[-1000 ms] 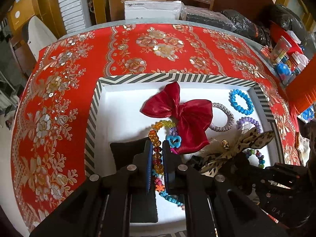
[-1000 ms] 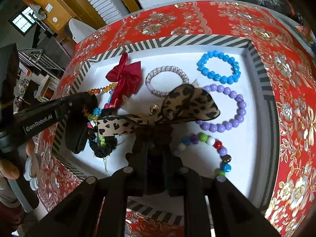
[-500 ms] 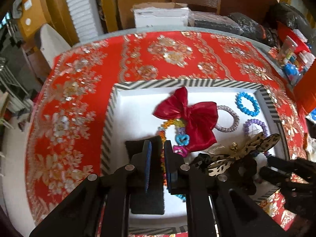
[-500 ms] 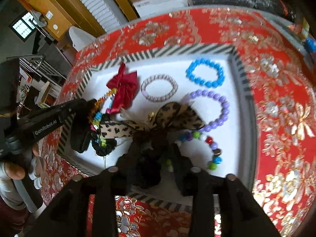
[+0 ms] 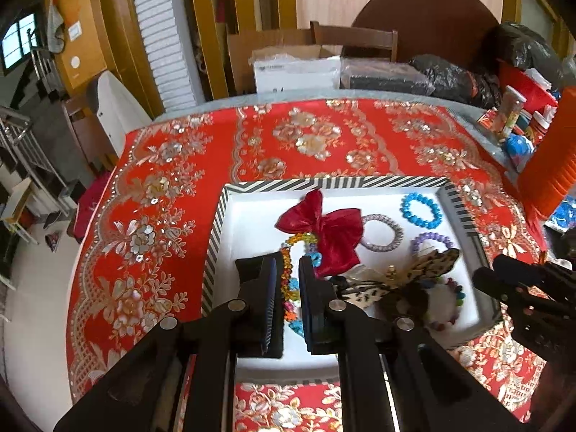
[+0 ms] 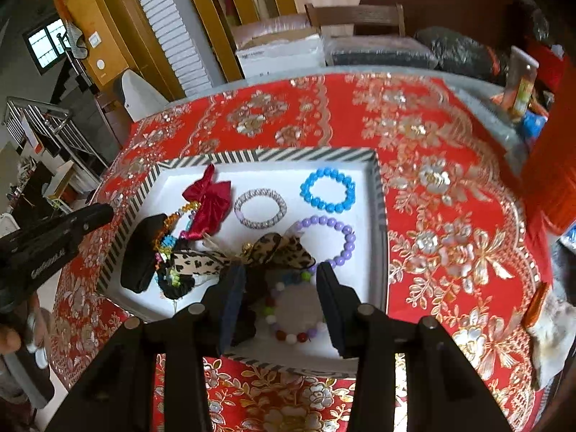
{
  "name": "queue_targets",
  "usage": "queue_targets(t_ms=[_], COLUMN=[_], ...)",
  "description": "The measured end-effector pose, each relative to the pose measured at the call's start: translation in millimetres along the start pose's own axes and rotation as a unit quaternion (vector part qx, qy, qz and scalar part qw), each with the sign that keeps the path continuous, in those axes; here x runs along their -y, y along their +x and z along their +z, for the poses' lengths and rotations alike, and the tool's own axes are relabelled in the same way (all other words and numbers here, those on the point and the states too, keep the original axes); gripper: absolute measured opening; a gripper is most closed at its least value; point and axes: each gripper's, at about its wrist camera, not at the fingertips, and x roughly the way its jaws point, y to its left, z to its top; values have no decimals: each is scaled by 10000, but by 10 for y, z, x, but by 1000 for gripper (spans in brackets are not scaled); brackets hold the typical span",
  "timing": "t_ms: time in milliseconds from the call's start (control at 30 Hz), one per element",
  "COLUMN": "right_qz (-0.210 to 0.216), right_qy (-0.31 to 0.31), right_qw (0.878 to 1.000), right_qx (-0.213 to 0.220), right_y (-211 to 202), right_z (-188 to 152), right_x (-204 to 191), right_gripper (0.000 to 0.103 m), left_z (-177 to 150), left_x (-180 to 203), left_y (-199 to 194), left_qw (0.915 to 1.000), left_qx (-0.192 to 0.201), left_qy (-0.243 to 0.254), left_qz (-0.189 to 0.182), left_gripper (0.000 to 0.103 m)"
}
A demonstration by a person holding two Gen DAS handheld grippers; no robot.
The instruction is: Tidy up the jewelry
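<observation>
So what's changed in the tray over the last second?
The right tongs let go of the leopard bow, opened wide and pulled back. The left tongs drew back too, jaws narrow as before with the colourful bead string between them. The red bow, bracelets and tray stayed put.

Wooden chair behind the red floral tablecloth; yellow wood panelling; small window at left.

Black tool arms (silver screws)
</observation>
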Motion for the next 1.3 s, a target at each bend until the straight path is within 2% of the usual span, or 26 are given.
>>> queue_targets(t_ms=[67,867,1300], right_qz=[-28,-98,-1], right_qy=[-41,-482,-623], right_qw=[9999,9970,9954], right_qx=[89,594,726], right_y=[-61,-659,-785], right_z=[-6,-190,-221], right_x=[-8,-114,-173], right_gripper=[51,57,63], left_z=[-22,-239,-310], left_x=[46,321,330], left_y=[-94,-769,-910], left_qw=[10000,9974,9963], left_qx=[93,645,713], left_qy=[16,-268,-347], left_qz=[7,169,324], left_gripper=[3,3,4])
